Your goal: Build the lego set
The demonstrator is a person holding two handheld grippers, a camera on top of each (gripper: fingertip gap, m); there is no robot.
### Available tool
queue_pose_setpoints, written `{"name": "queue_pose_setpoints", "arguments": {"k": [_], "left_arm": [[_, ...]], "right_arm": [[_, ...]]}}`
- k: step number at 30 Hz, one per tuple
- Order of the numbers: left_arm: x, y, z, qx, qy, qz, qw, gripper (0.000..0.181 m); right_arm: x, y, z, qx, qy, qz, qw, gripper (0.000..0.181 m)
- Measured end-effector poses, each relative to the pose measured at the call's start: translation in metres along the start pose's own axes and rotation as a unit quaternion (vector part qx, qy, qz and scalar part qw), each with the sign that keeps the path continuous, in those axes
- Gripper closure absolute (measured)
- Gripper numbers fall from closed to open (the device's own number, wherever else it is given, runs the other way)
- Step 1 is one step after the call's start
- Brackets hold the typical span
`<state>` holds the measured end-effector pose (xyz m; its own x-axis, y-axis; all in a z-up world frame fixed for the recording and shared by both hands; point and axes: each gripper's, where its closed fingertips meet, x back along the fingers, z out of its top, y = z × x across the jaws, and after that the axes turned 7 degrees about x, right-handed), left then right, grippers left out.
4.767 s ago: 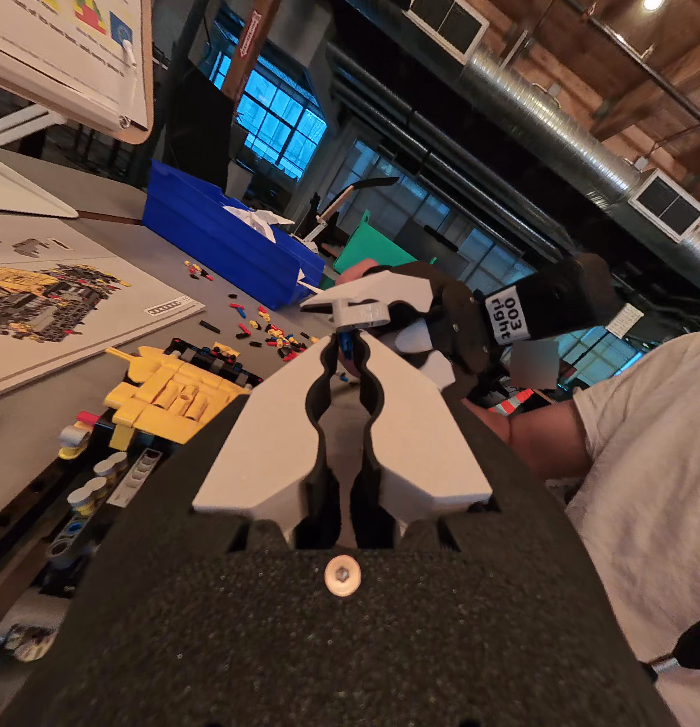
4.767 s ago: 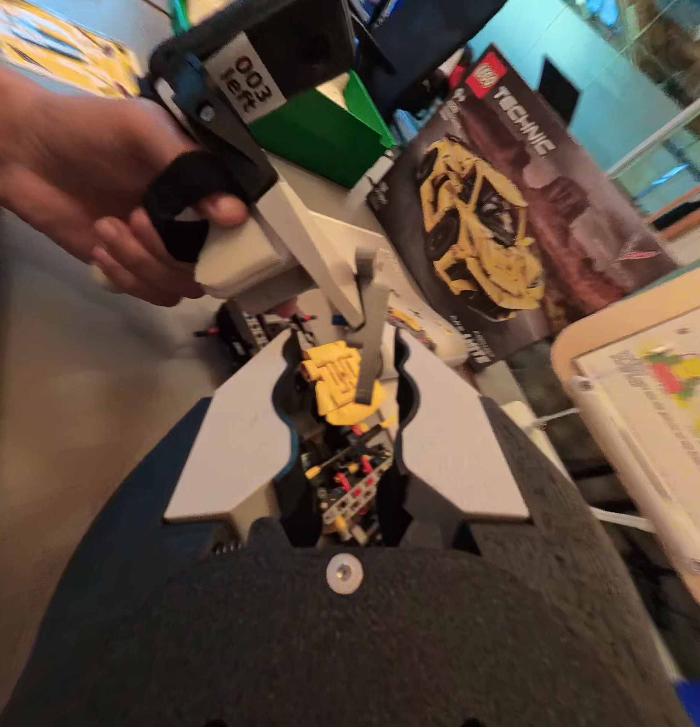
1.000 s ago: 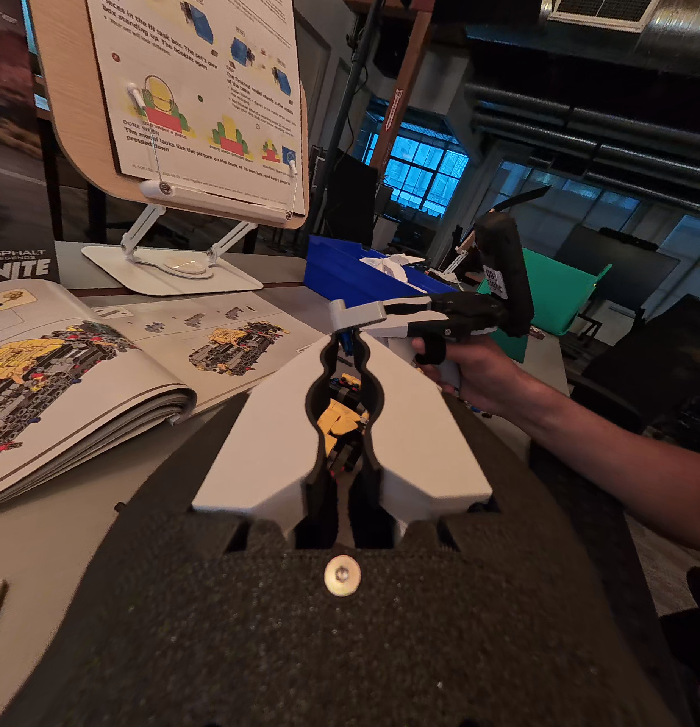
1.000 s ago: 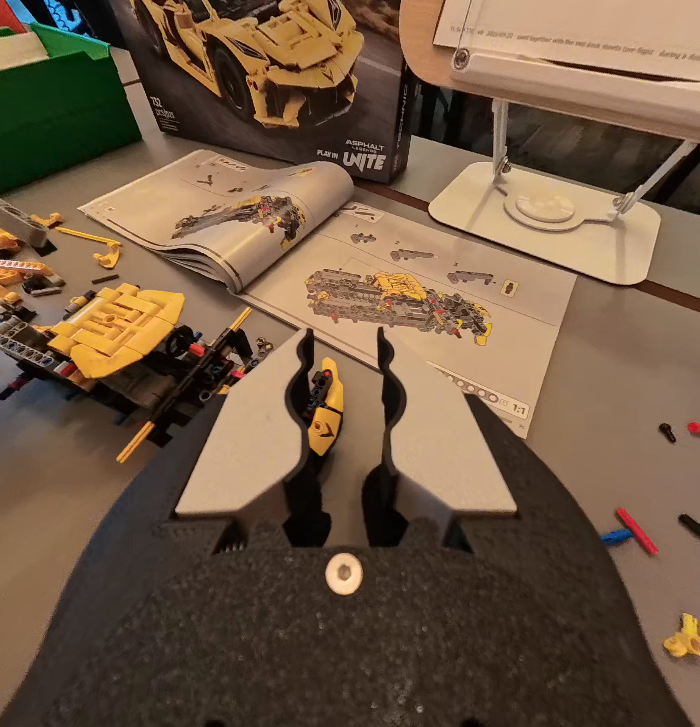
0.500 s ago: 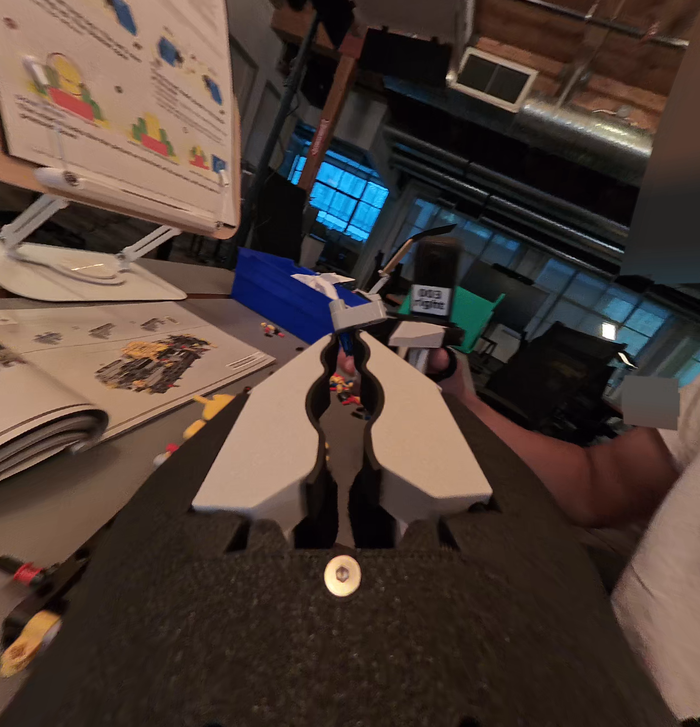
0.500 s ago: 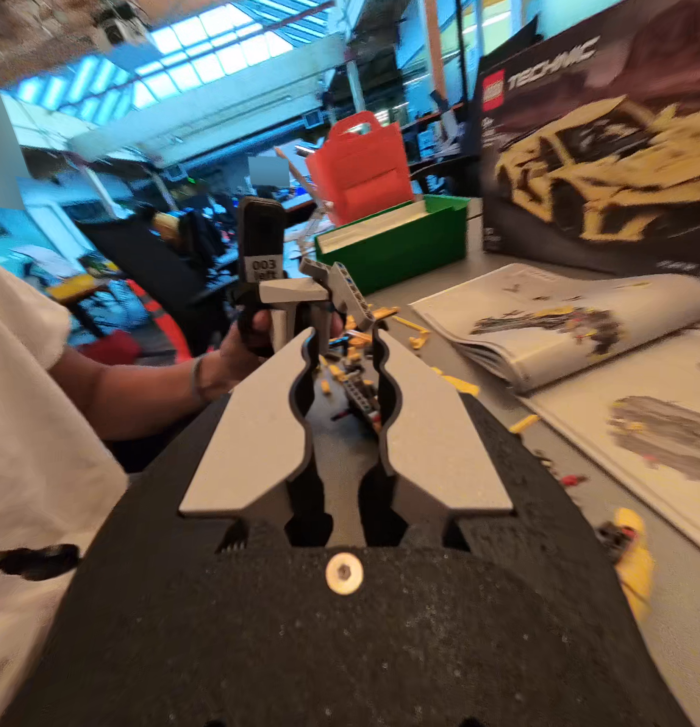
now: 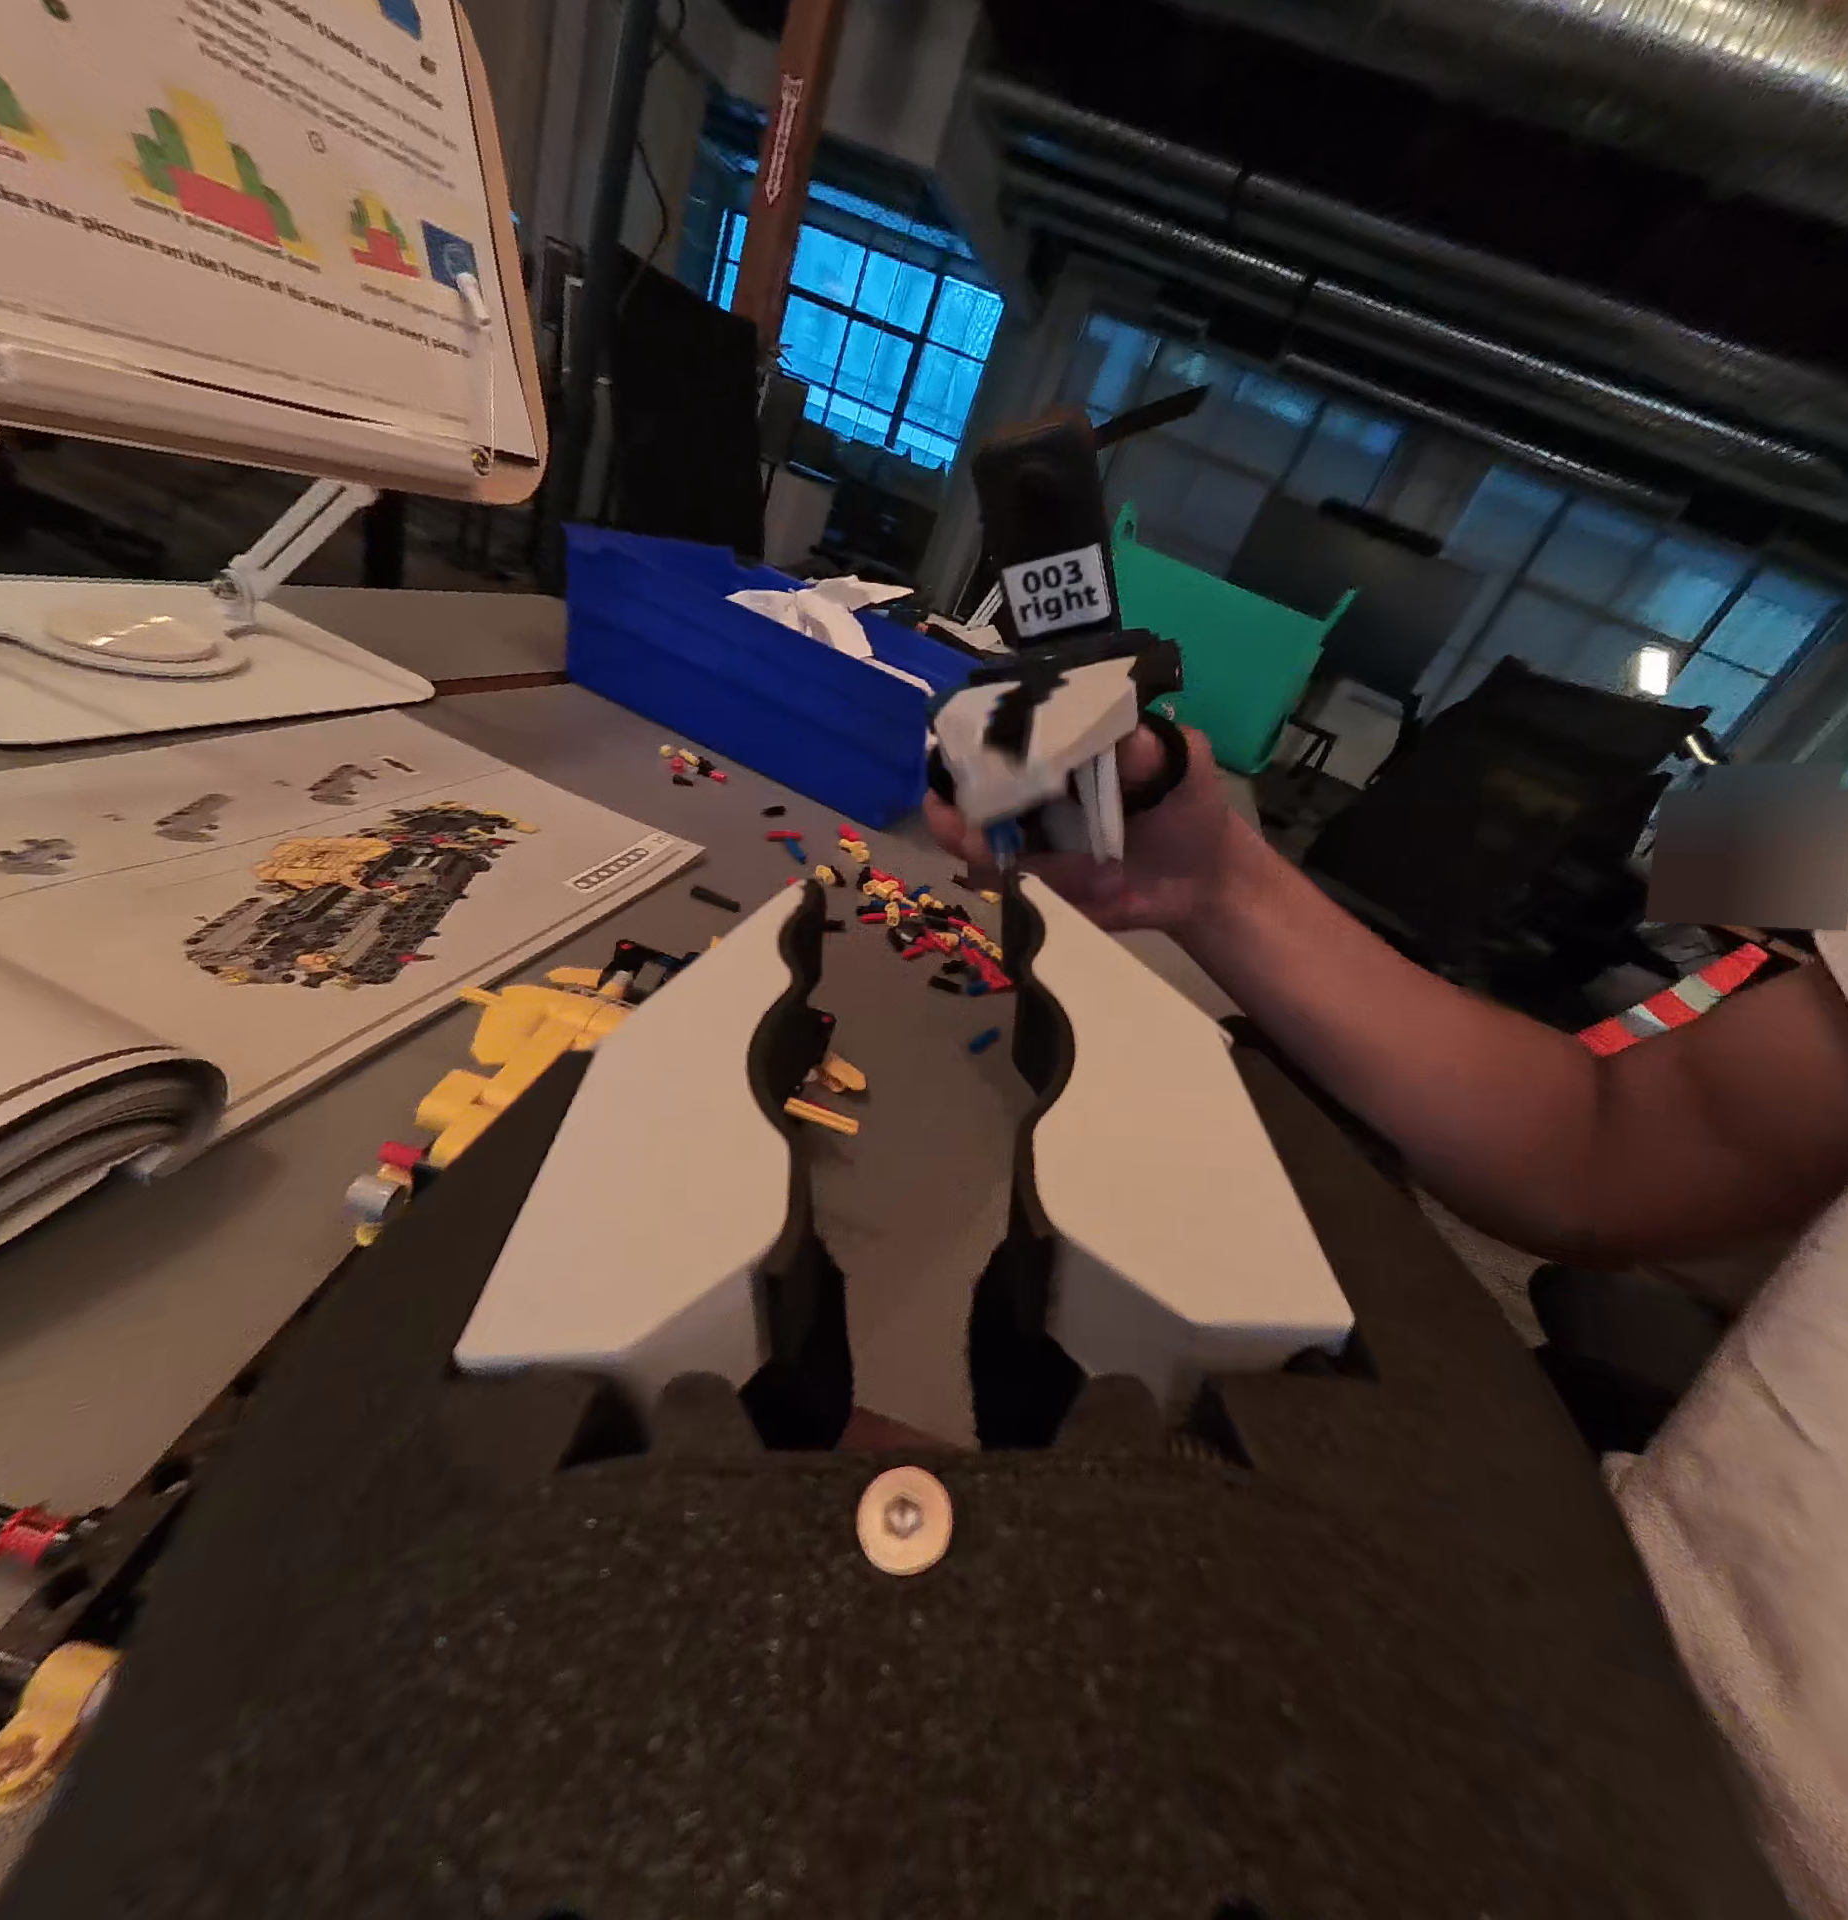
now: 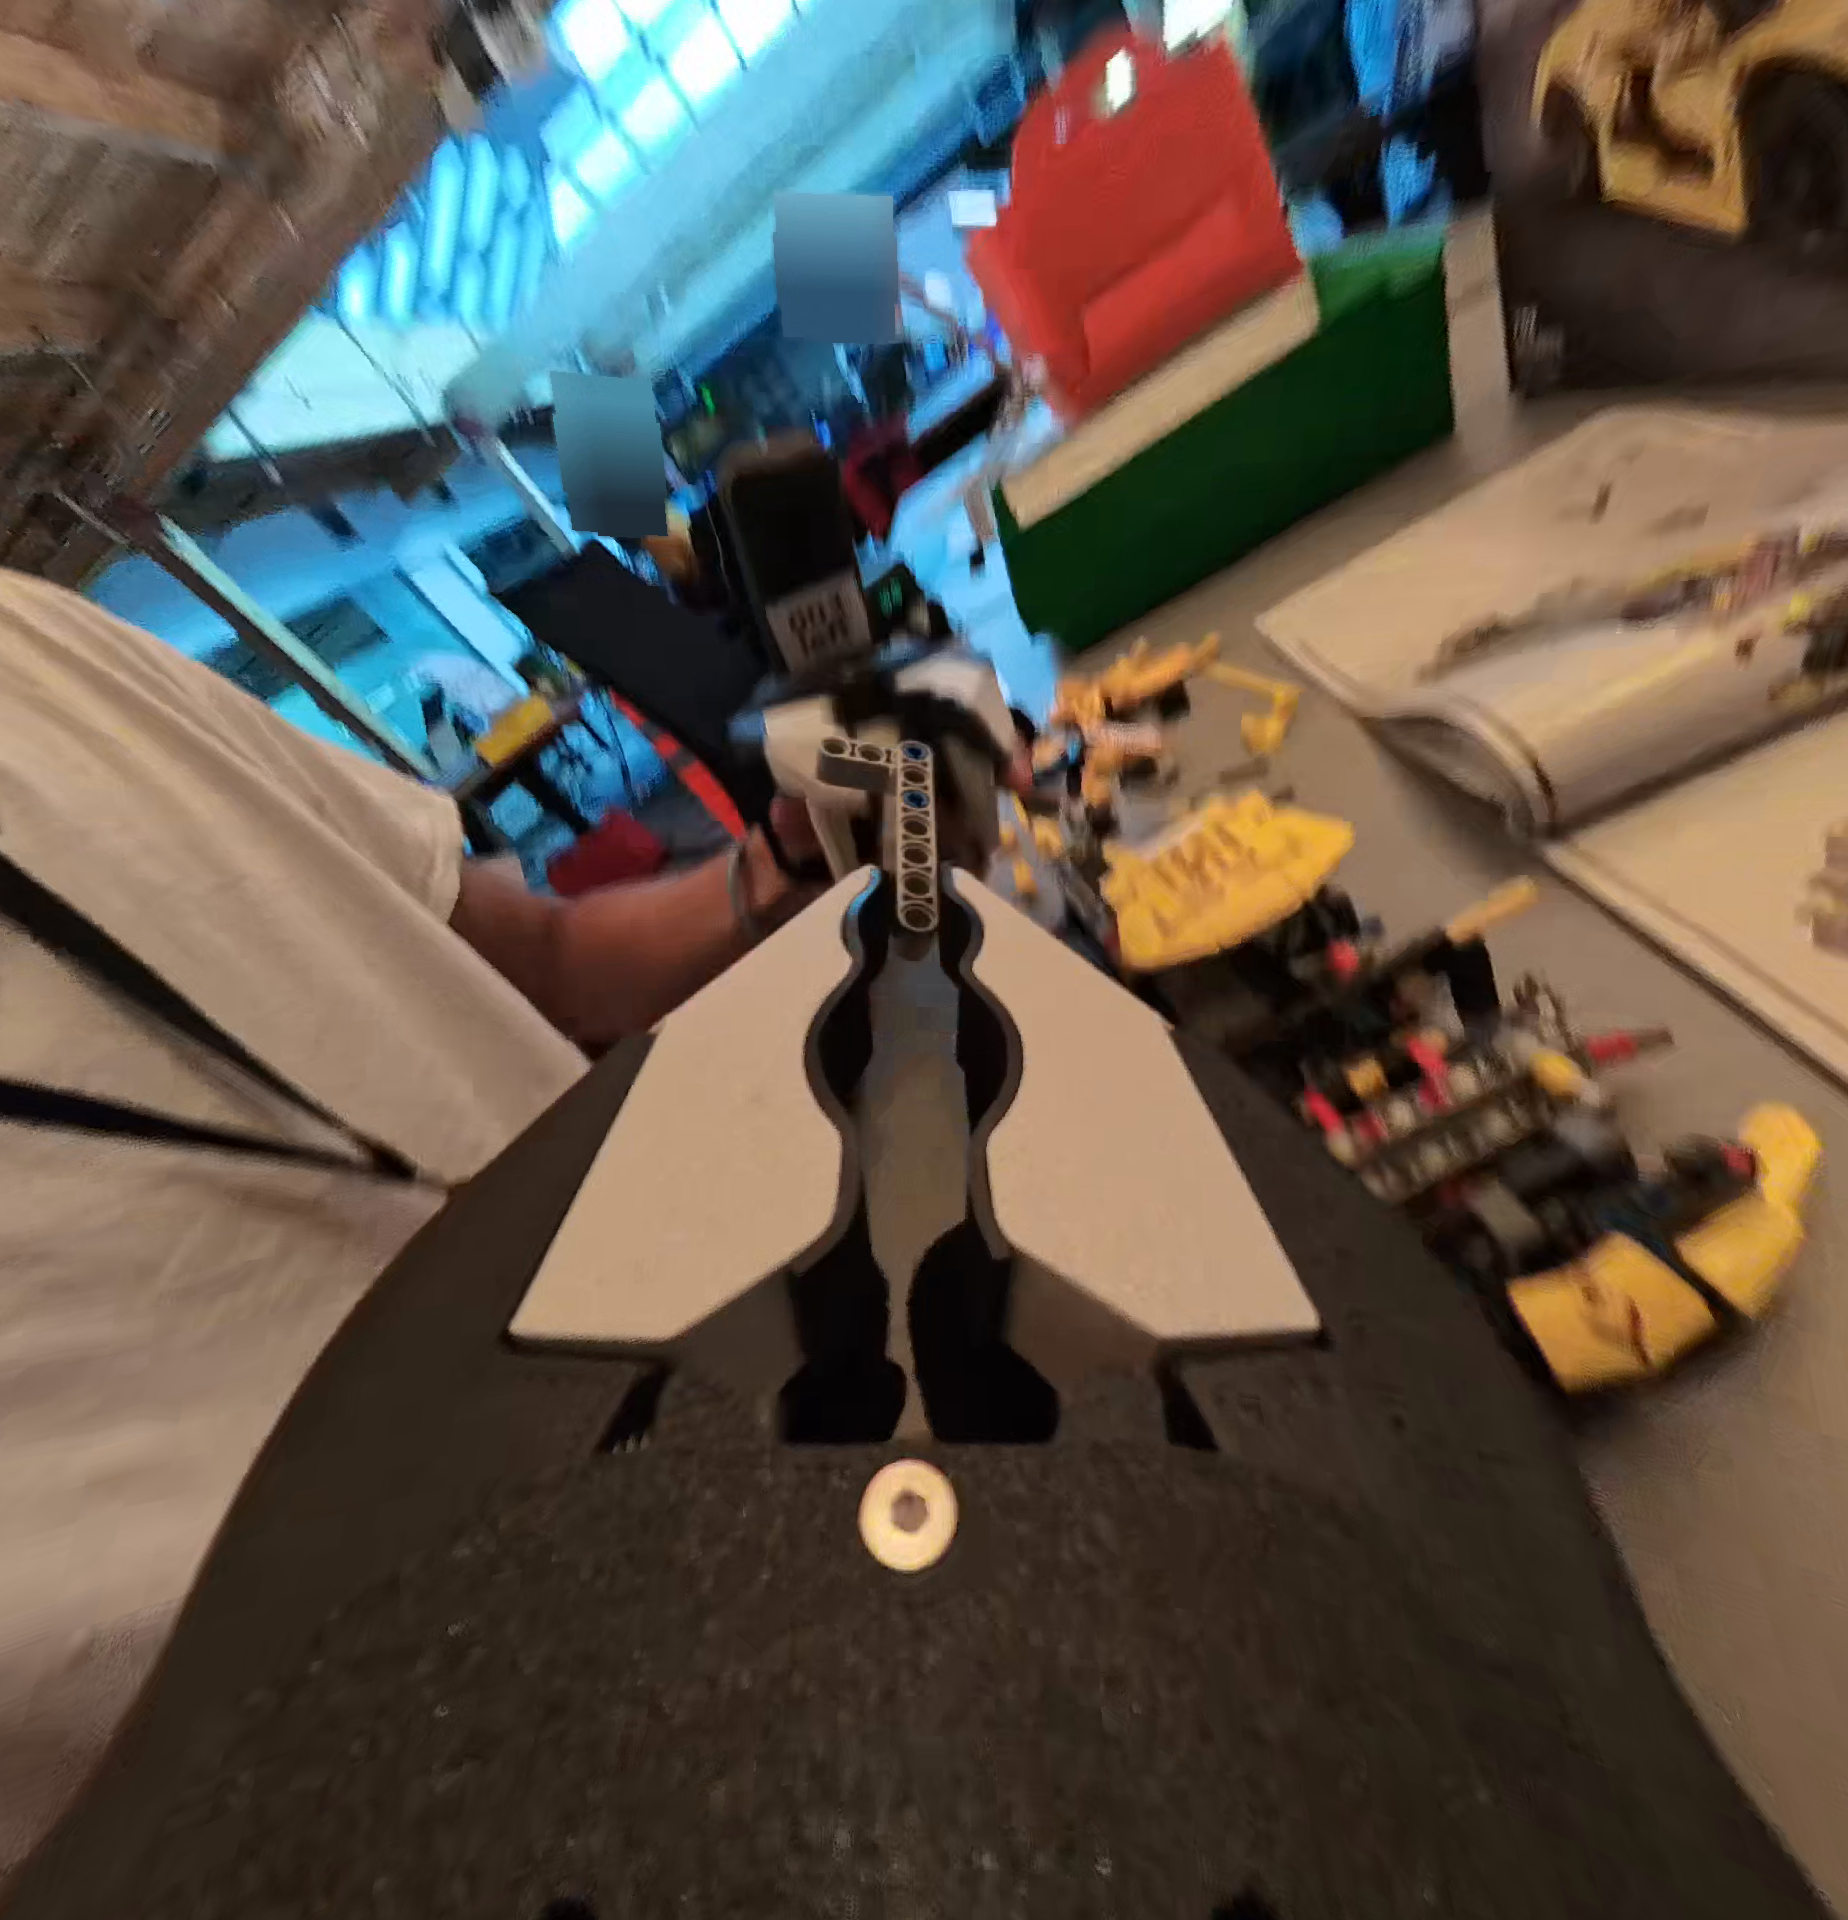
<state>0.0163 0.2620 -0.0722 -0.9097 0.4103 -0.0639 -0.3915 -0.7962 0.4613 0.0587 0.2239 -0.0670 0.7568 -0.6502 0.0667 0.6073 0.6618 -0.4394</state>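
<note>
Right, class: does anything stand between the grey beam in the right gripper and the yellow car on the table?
Nothing visible does. The right gripper holds the grey beam in the air; the yellow car sits to its right on the table, only open space between.

You're at a grey work table (image 7: 546, 644) in a dim, industrial-looking room with blue-lit gridded windows (image 7: 878, 343) on the far wall. Ribbed silver ducting (image 7: 1626, 94) and dark pipes (image 7: 1419, 260) run overhead above you. Black office chairs (image 7: 1502, 790) sit off to your right; the right wrist view is too blurred for room detail.
</note>
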Motion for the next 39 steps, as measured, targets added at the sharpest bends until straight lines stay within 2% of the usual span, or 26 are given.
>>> {"name": "queue_pose_setpoints", "arguments": {"k": [2,4,7,10,13,19,23,26,28,31,35,37,39], "left_arm": [[0.001,-0.003,0.003,0.001,0.008,0.007,1.000,0.147],[0.004,-0.013,0.006,-0.002,0.016,0.036,0.999,0.148],[0.004,-0.020,0.005,0.004,0.016,0.054,0.998,0.149],[0.005,-0.020,0.006,-0.001,0.020,0.060,0.998,0.153],[0.004,-0.022,0.004,0.002,0.016,0.064,0.998,0.156],[0.004,-0.022,0.005,0.006,0.019,0.063,0.998,0.157],[0.003,-0.022,0.002,-0.002,0.012,0.067,0.998,0.157],[0.002,-0.021,0.002,-0.005,0.010,0.067,0.998,0.157],[0.002,-0.020,0.003,-0.003,0.012,0.064,0.998,0.157],[0.000,-0.018,0.002,0.000,0.010,0.058,0.998,0.157],[-0.003,-0.014,-0.002,0.000,0.002,0.049,0.999,0.157],[-0.005,-0.012,-0.005,-0.005,-0.005,0.048,0.999,0.157],[-0.007,-0.011,-0.007,-0.011,-0.010,0.048,0.999,0.157]], "right_arm": [[0.017,0.013,-0.027,0.016,-0.090,-0.052,0.995,0.174],[0.021,0.005,-0.063,0.015,-0.184,-0.029,0.982,0.173],[0.001,-0.006,-0.096,0.017,-0.253,0.005,0.967,0.173],[-0.016,-0.006,-0.124,0.035,-0.332,0.006,0.943,0.173],[-0.026,0.002,-0.130,0.035,-0.347,-0.013,0.937,0.173],[-0.024,0.012,-0.144,0.067,-0.379,-0.033,0.922,0.174],[-0.018,0.014,-0.135,0.061,-0.361,-0.041,0.929,0.155],[0.010,0.020,-0.111,0.067,-0.325,-0.099,0.938,0.148],[0.036,0.016,-0.106,0.079,-0.323,-0.141,0.932,0.146],[0.068,-0.005,-0.131,0.102,-0.379,-0.171,0.904,0.146],[0.109,-0.001,-0.155,0.127,-0.415,-0.273,0.859,0.142],[0.116,0.004,-0.152,0.128,-0.381,-0.308,0.862,0.142],[0.116,0.009,-0.143,0.142,-0.339,-0.333,0.868,0.150]]}}
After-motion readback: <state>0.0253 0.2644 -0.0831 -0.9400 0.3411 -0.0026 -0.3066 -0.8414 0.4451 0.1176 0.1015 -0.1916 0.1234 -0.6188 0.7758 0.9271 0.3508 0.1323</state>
